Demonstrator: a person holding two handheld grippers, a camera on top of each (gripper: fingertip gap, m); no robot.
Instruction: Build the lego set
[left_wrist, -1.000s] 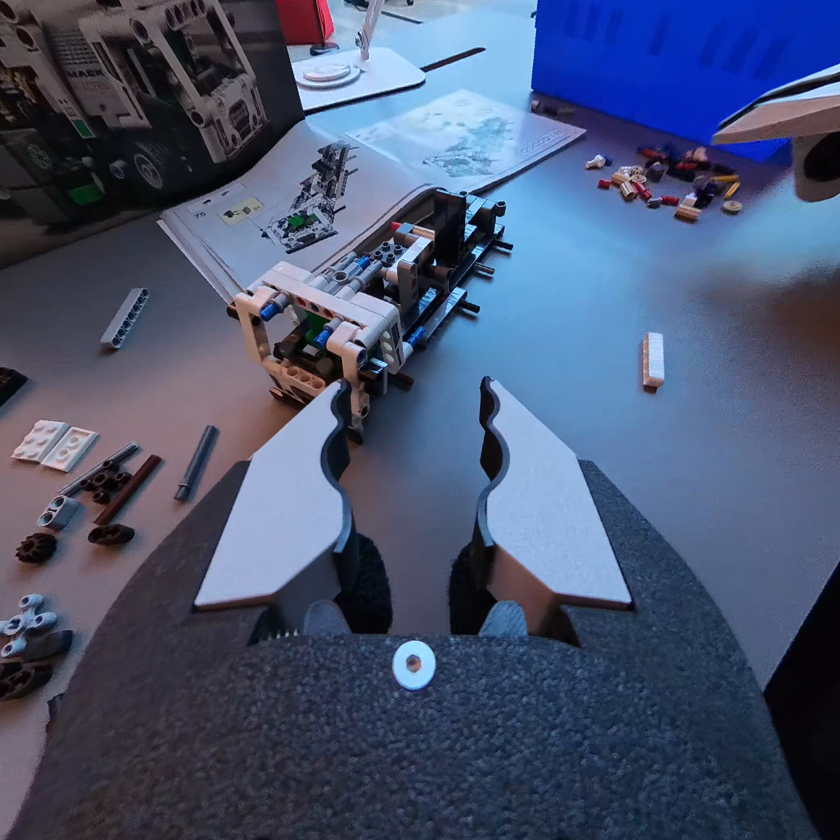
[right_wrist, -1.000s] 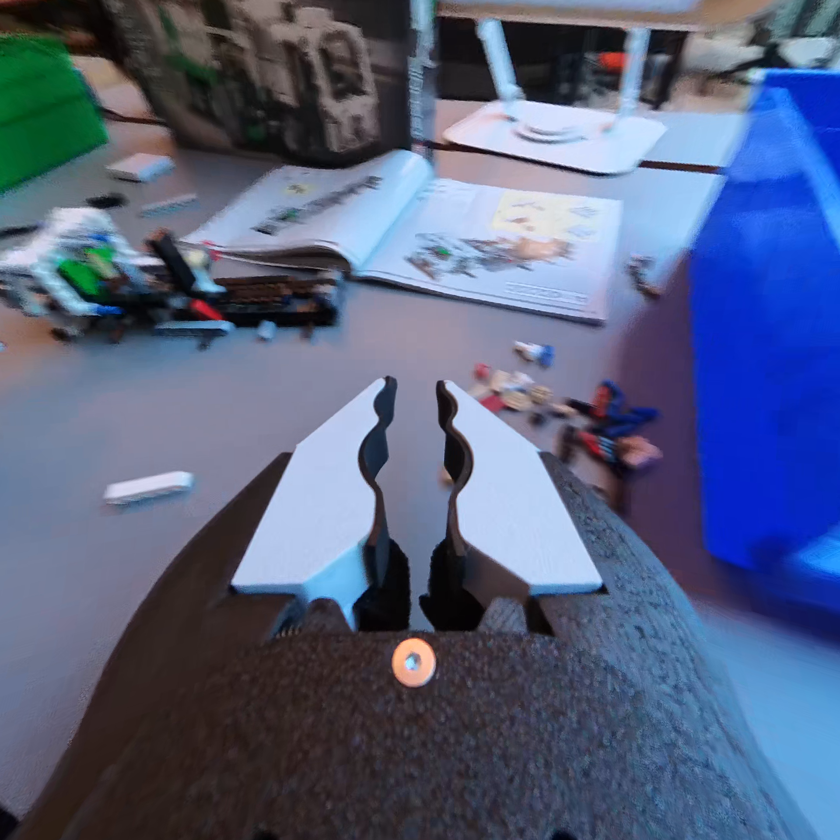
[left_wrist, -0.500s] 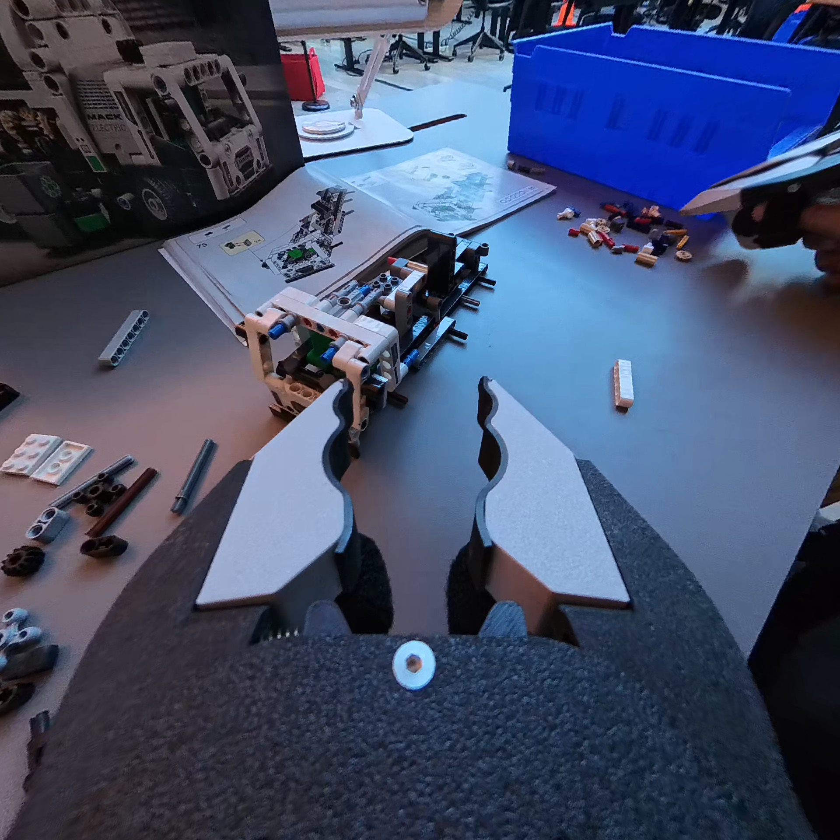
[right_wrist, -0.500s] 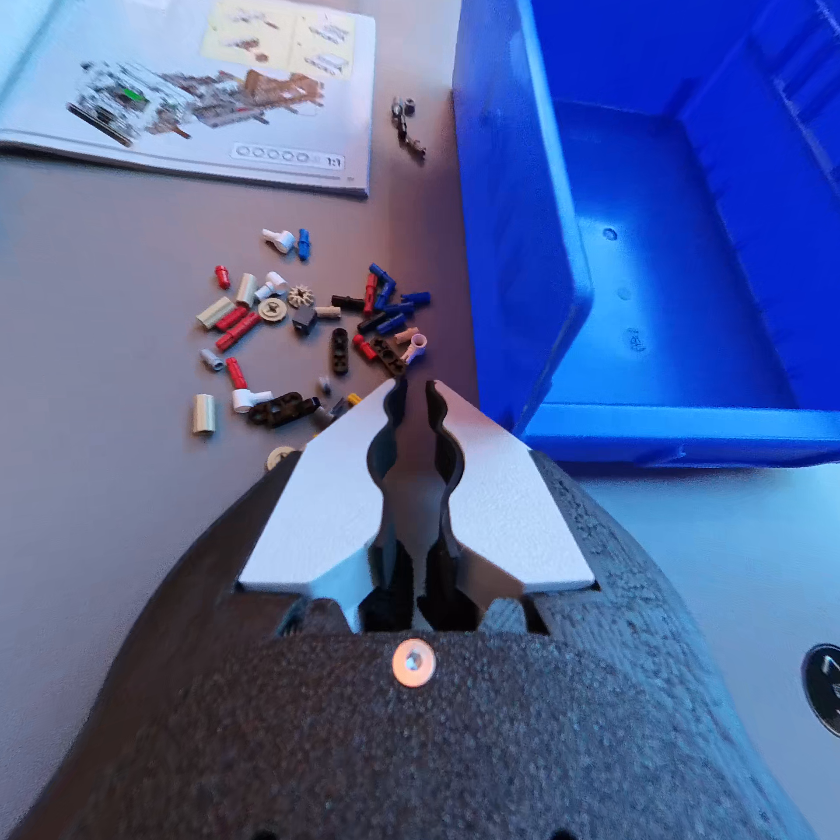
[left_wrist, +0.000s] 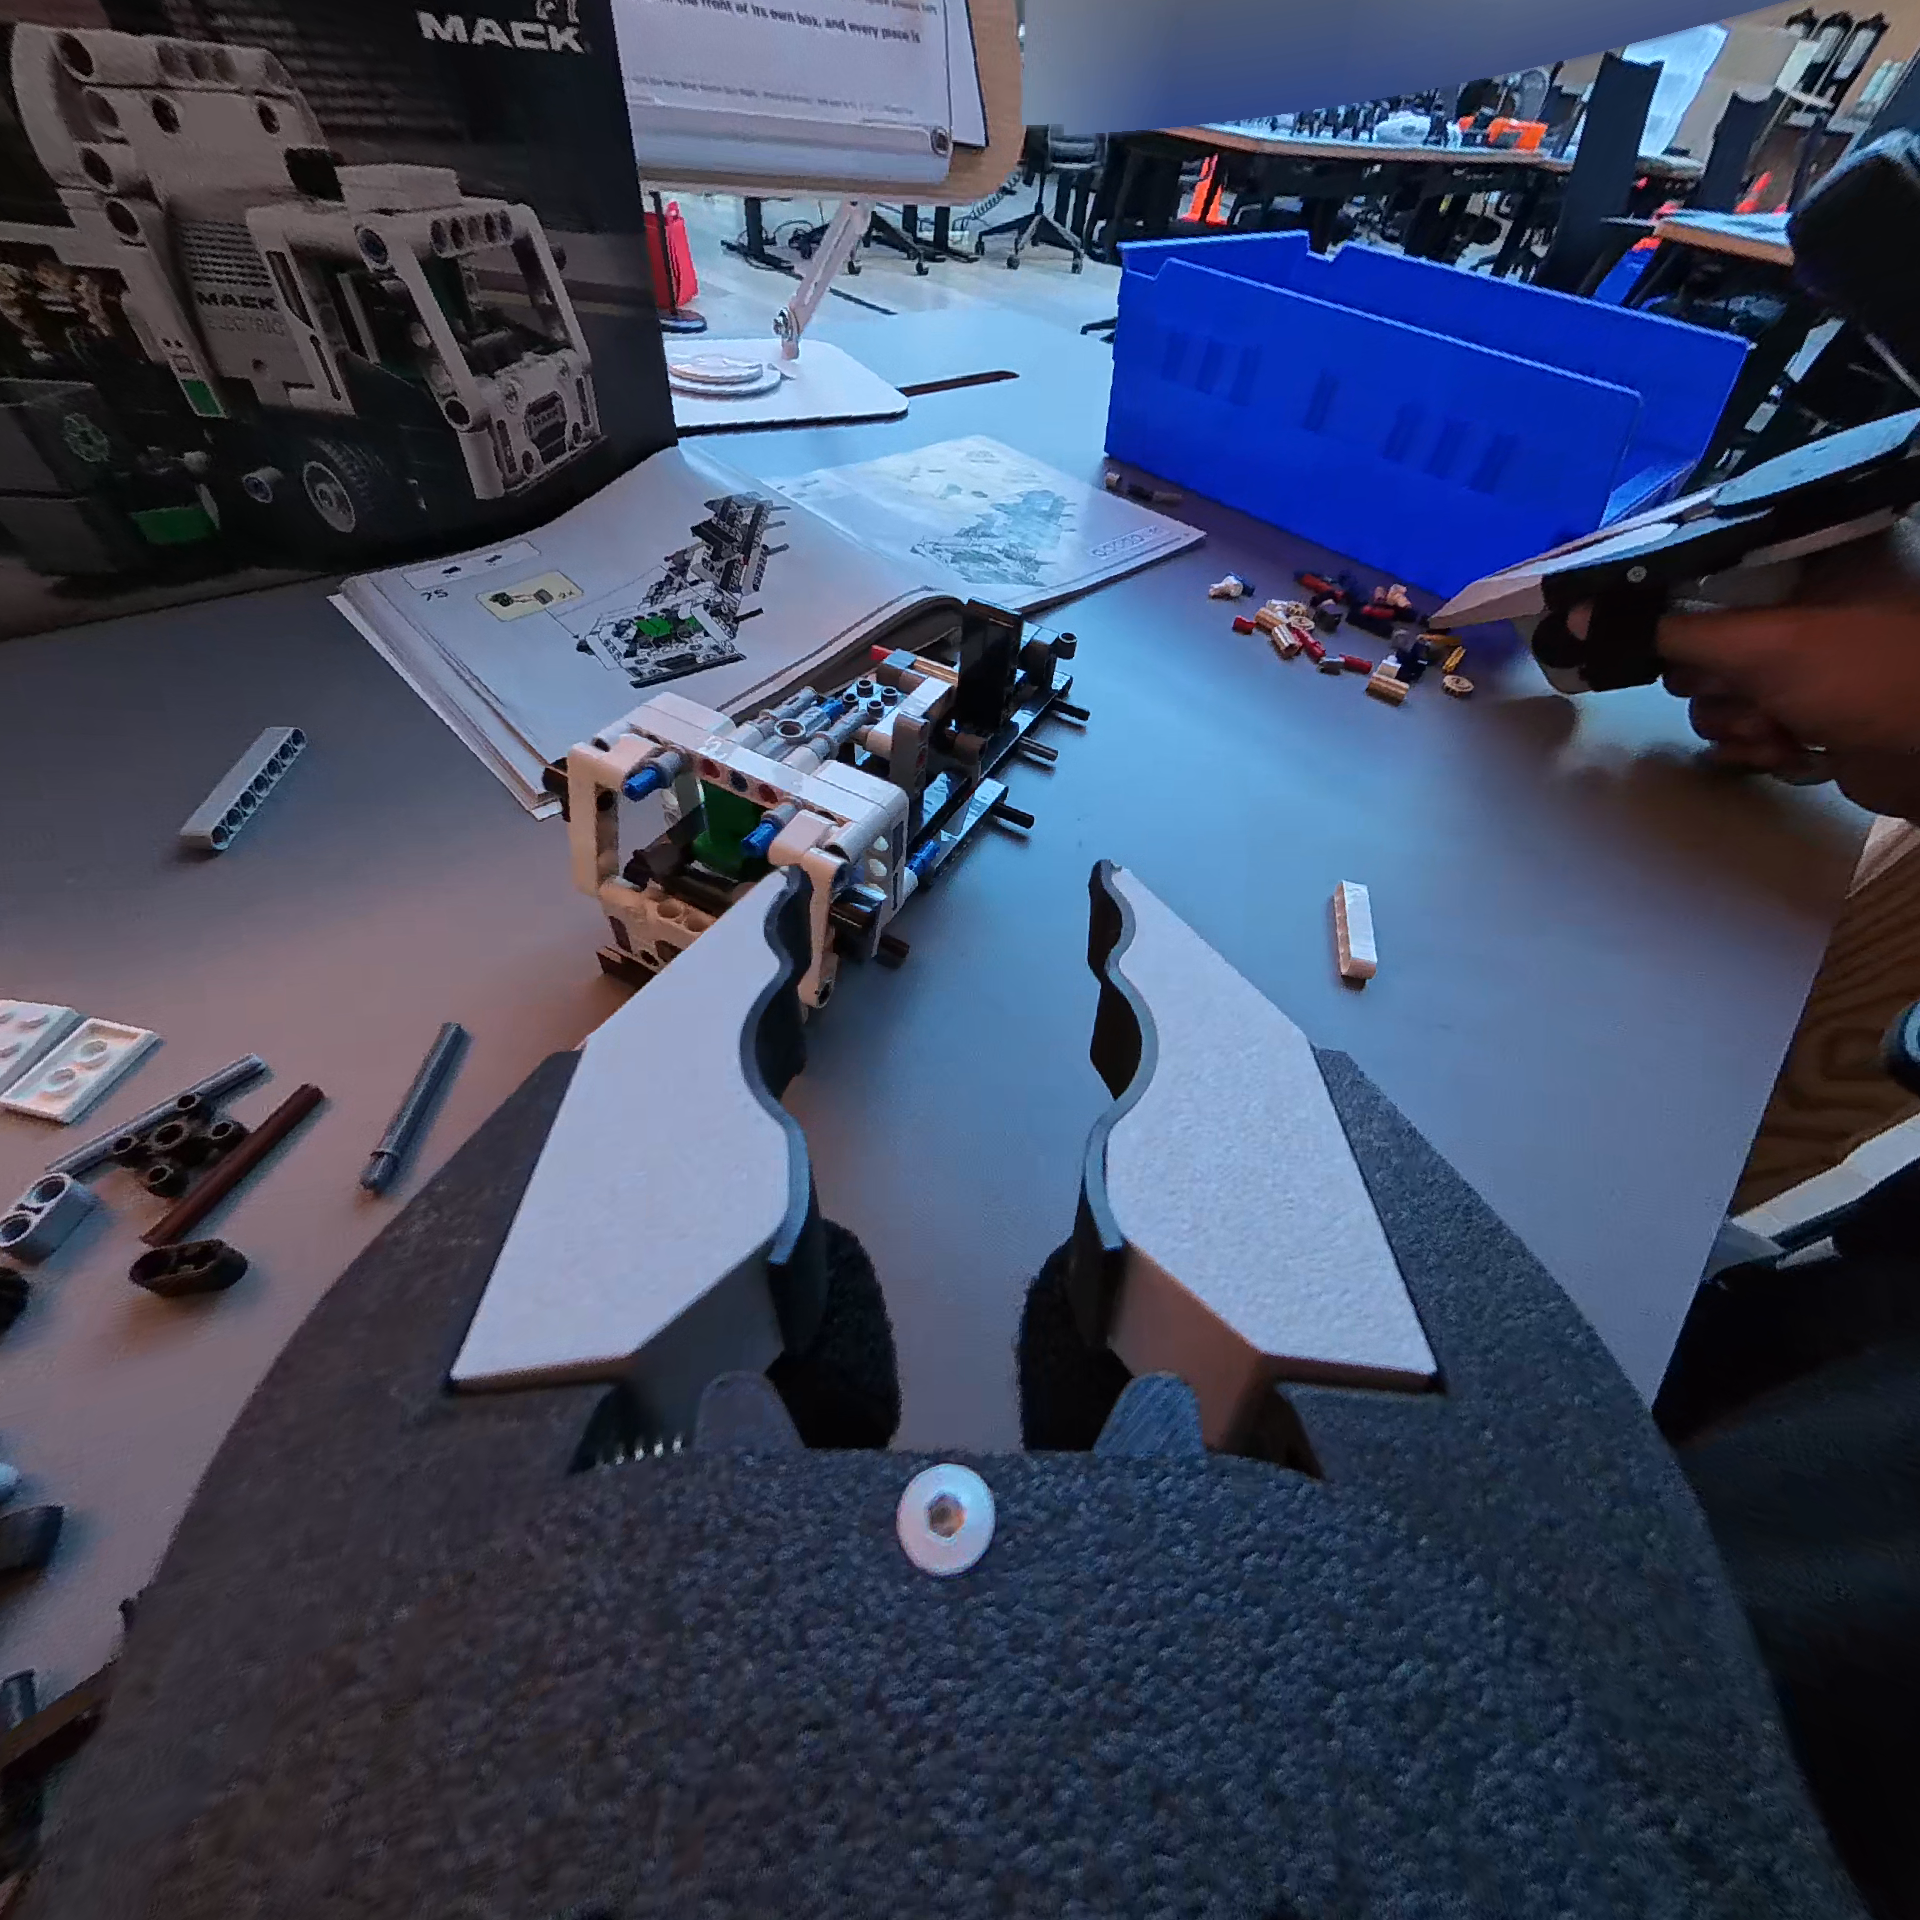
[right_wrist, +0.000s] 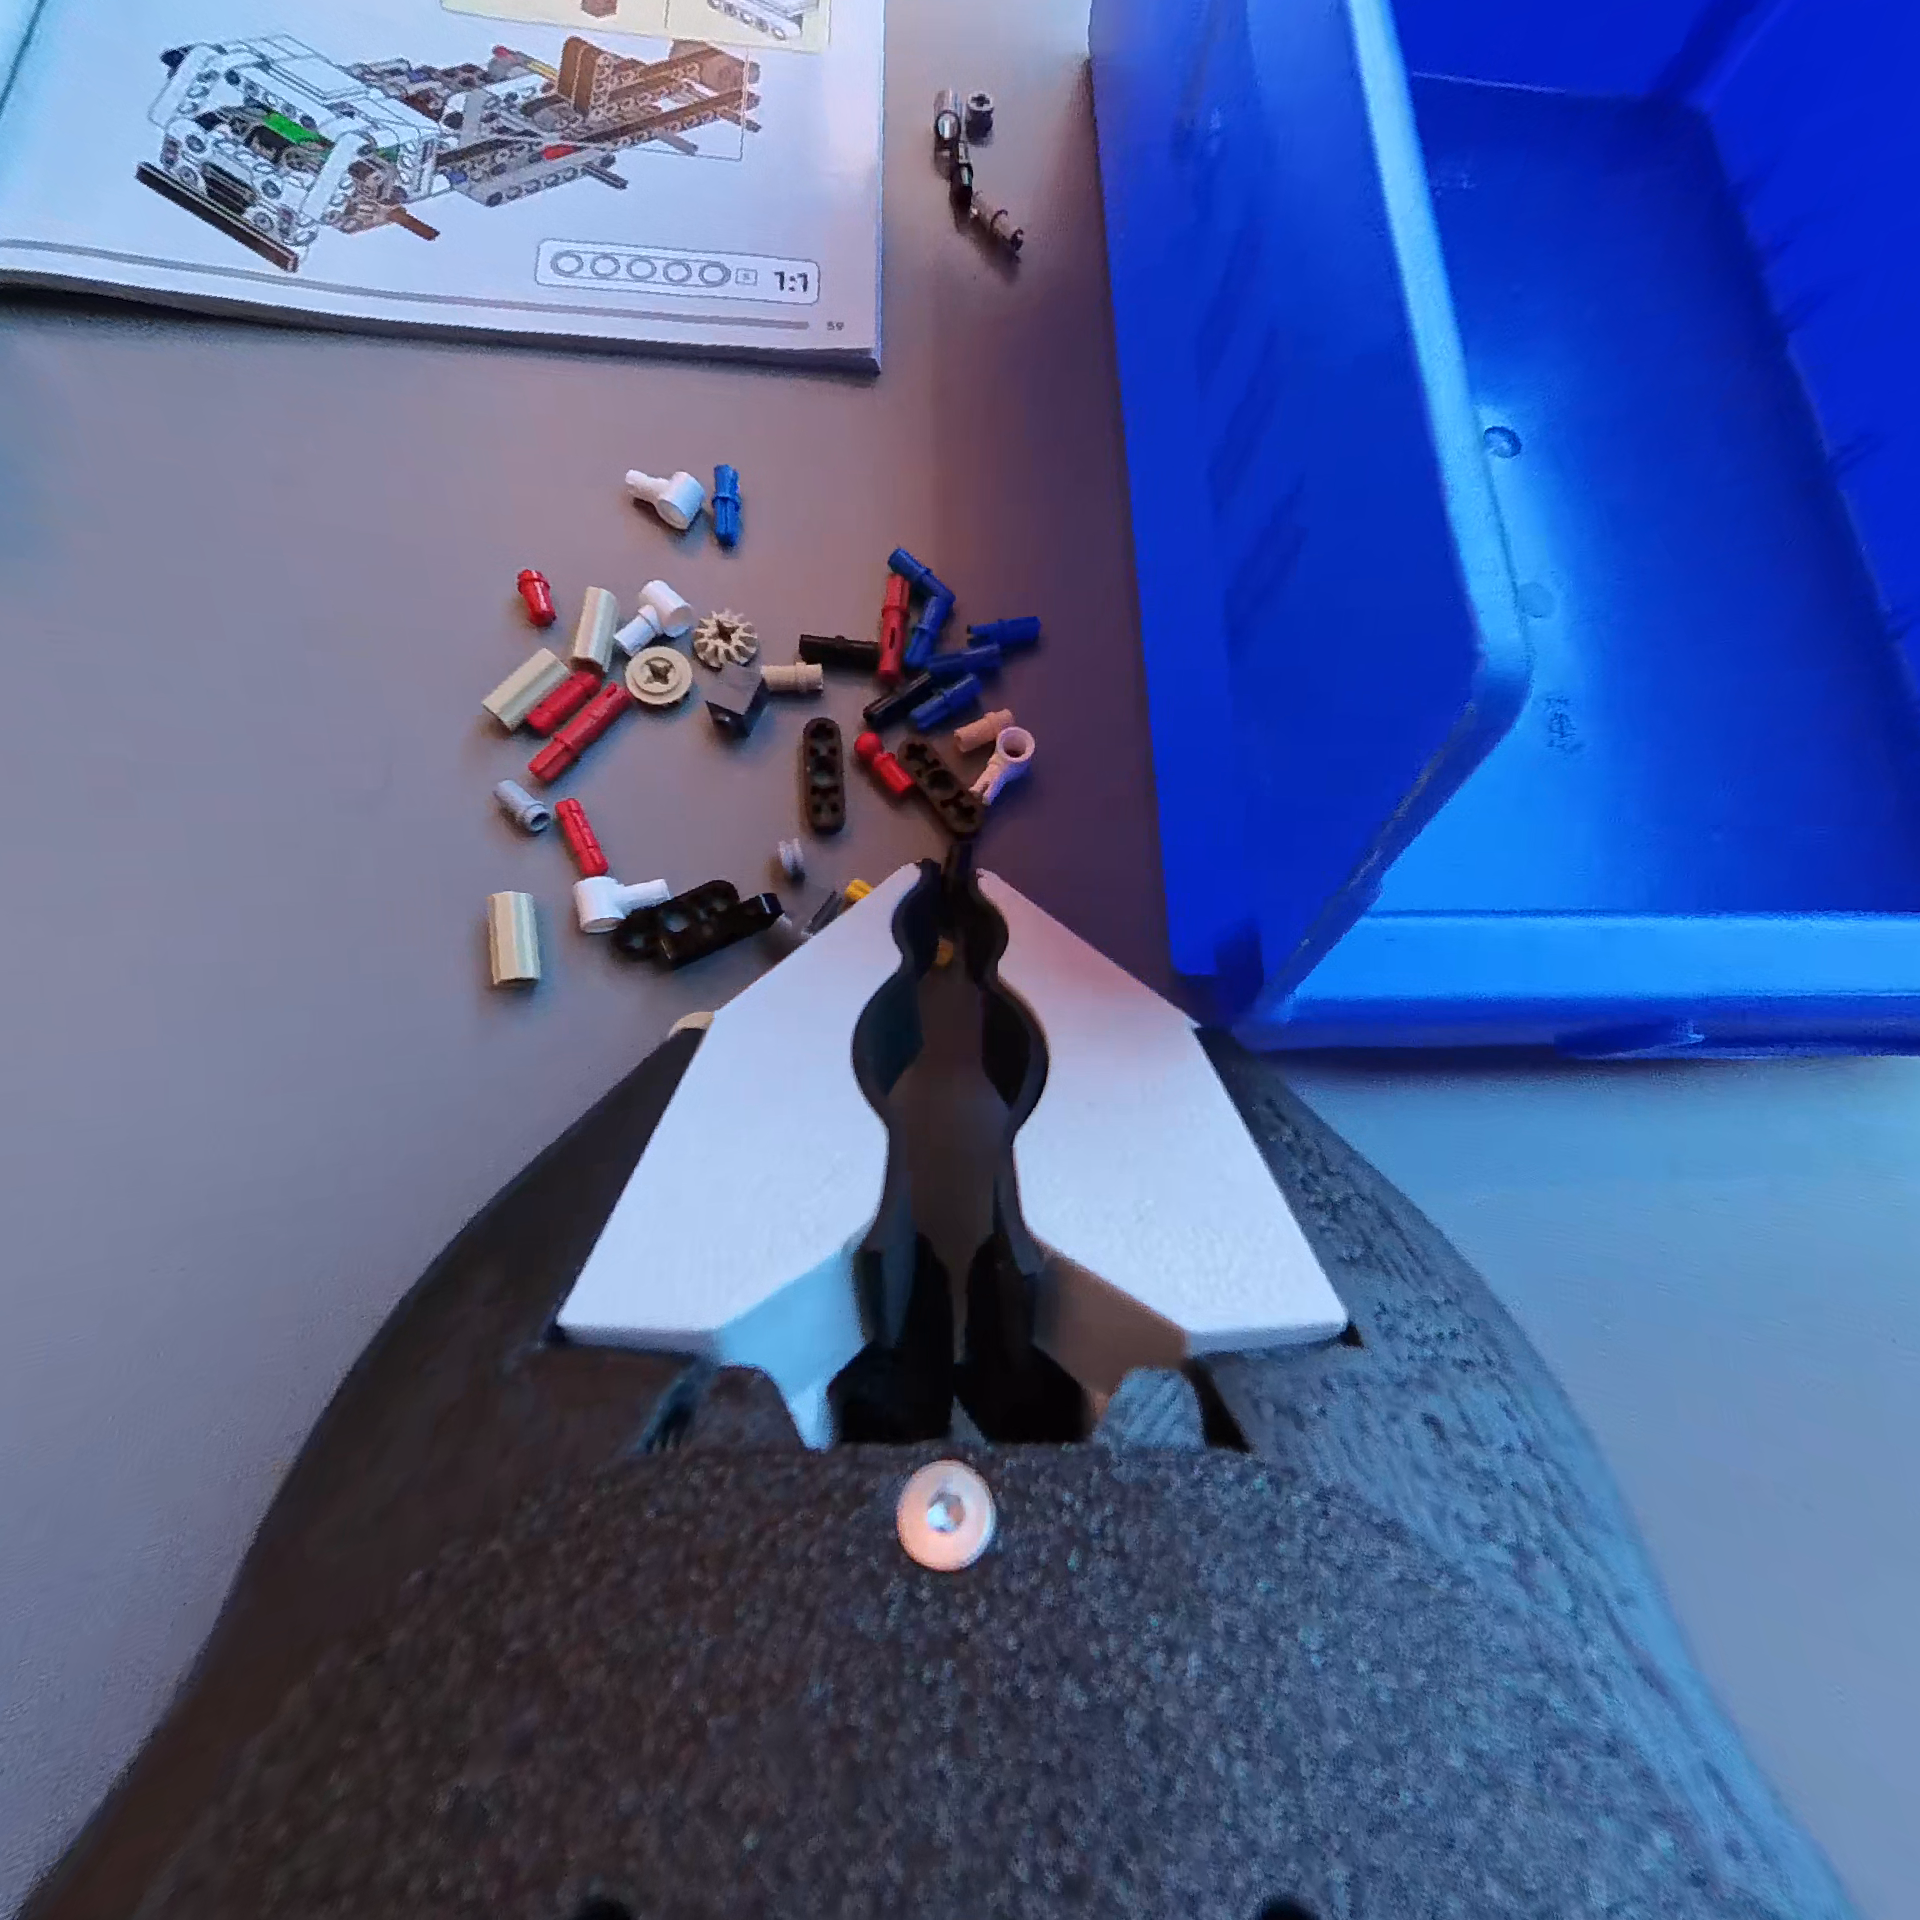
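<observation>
The half-built white and black truck chassis lies on the grey table, on the edge of the open instruction booklet. My left gripper is open and empty, its left finger just in front of the chassis's front frame. My right gripper points down at the near edge of a pile of small pins and connectors. Its fingers are closed together on a small dark piece that pokes out at the tips. The right gripper also shows at the right of the left wrist view, over the same pile.
A blue bin stands right of the pile. The set's box stands at the back left. A white brick, a grey beam and several axles and connectors lie loose. A hand holds the right gripper. Left tips to right tips: about 35 centimetres.
The right gripper swung from the chassis side to the parts pile, came down and closed its fingers on a small piece. The left gripper pulled back slightly and stayed open.
</observation>
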